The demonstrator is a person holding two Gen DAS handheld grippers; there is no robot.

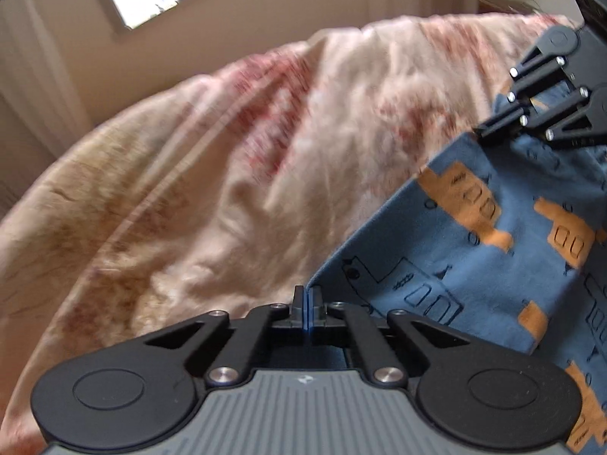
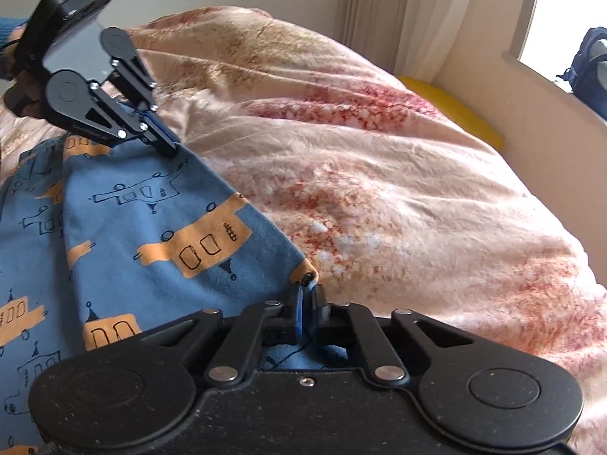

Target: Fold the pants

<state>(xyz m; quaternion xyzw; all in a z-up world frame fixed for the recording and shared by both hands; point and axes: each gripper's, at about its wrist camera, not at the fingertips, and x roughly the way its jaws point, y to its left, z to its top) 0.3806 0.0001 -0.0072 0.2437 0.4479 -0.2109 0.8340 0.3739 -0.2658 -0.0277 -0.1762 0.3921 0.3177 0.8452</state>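
Blue pants (image 1: 474, 250) printed with orange and outlined vehicles lie on a bed. My left gripper (image 1: 306, 295) is shut on a corner of the pants' edge, with blue cloth pinched between its pads. At the upper right of the left wrist view, my right gripper (image 1: 489, 132) grips the far end of the same edge. In the right wrist view the pants (image 2: 151, 227) fill the lower left. There my right gripper (image 2: 306, 292) is shut on their orange-printed corner, and my left gripper (image 2: 169, 149) holds the edge further back.
A pink and cream blanket (image 1: 227, 189) with red blotches covers the bed (image 2: 398, 197). Past it stand a cream wall and curtains (image 2: 379, 11). A yellow cushion (image 2: 455, 110) lies by the wall, and a dark blue bag (image 2: 588, 72) sits at the window. A blue sleeve (image 2: 7, 30) shows behind the left gripper.
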